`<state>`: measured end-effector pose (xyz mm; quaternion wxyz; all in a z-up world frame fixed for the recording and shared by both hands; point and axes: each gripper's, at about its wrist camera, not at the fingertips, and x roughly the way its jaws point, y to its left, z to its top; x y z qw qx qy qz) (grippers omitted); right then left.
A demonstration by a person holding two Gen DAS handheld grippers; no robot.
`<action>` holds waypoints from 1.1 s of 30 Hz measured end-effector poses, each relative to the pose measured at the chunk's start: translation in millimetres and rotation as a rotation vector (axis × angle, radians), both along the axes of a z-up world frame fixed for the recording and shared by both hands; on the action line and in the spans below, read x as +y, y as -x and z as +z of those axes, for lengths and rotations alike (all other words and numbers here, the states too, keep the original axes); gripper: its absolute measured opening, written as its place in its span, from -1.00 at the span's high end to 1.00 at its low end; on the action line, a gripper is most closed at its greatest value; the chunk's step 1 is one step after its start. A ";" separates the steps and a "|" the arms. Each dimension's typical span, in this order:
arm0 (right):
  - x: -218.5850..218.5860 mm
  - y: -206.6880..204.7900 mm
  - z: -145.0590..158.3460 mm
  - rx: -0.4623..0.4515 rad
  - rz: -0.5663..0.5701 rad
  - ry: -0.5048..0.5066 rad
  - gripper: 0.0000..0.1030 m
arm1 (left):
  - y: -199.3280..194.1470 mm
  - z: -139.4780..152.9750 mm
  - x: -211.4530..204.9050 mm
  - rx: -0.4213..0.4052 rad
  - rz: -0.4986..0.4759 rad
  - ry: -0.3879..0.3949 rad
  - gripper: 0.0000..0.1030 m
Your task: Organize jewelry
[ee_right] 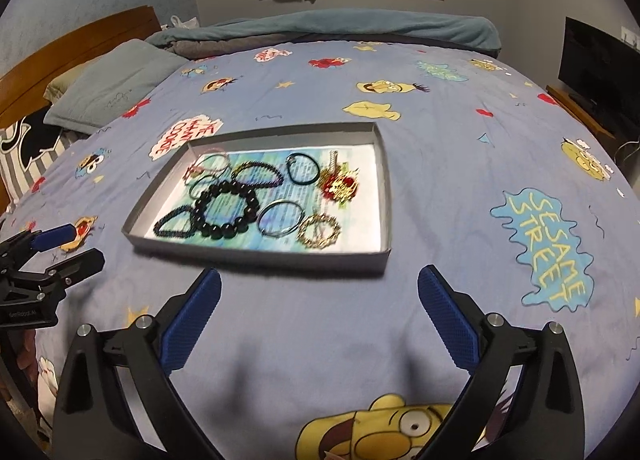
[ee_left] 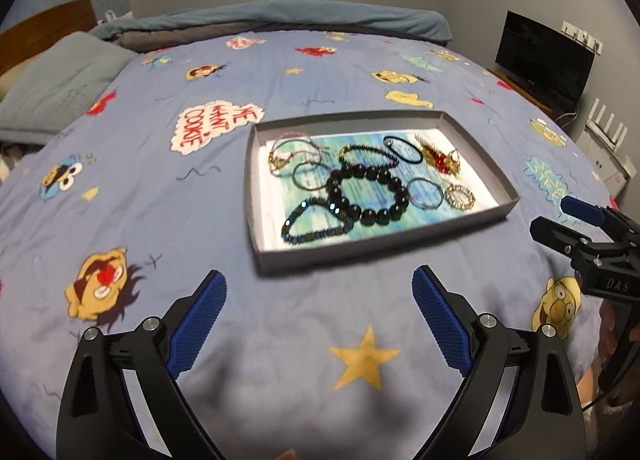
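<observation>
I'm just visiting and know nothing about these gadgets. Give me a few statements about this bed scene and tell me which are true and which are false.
1. All the jewelry lies inside the grey tray. True.
2. The left gripper holds a bracelet between its fingers. False: nothing is between them; it is open above the bedspread.
3. The black bead bracelet has the largest beads in the tray. True.
4. The tray sits on a wooden table. False: it rests on the cartoon-print bedspread.
5. The right gripper is shut. False: it is wide open and empty.
</observation>
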<state>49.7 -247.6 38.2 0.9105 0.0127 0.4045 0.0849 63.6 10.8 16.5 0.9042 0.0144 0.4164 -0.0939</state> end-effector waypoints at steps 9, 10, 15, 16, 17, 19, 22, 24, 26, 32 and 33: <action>2.9 8.0 -7.4 -0.009 -0.017 0.014 -0.89 | 9.2 -1.1 -0.1 -0.044 0.047 -0.053 -0.82; 4.0 8.9 -6.5 -0.015 -0.016 0.022 -0.89 | 8.5 -0.4 -0.6 -0.047 0.049 -0.057 -0.82; 5.7 11.3 -3.1 -0.030 -0.015 0.041 -0.89 | 8.7 1.7 -2.6 -0.053 0.046 -0.055 -0.82; 5.7 11.2 -2.9 -0.030 -0.015 0.040 -0.89 | 8.9 1.6 -3.1 -0.052 0.045 -0.055 -0.82; 5.5 11.2 -3.1 -0.028 -0.015 0.038 -0.89 | 8.9 1.6 -3.1 -0.051 0.044 -0.054 -0.82; 5.7 11.5 -3.4 -0.026 -0.015 0.037 -0.89 | 9.0 1.1 -3.2 -0.047 0.041 -0.052 -0.82; 6.1 11.6 -3.1 -0.025 -0.012 0.039 -0.89 | 8.9 0.6 -3.5 -0.044 0.043 -0.051 -0.82; 6.2 11.5 -2.7 -0.025 -0.012 0.040 -0.89 | 8.6 0.4 -3.5 -0.040 0.042 -0.050 -0.82; 6.0 11.6 -2.9 -0.025 -0.012 0.039 -0.89 | 8.5 0.6 -3.3 -0.039 0.041 -0.049 -0.82; 5.5 11.7 -2.7 -0.022 -0.011 0.040 -0.89 | 8.8 -0.3 -3.6 -0.038 0.037 -0.048 -0.82; 5.5 11.6 -2.8 -0.023 -0.013 0.041 -0.89 | 8.7 -0.4 -3.5 -0.037 0.037 -0.048 -0.82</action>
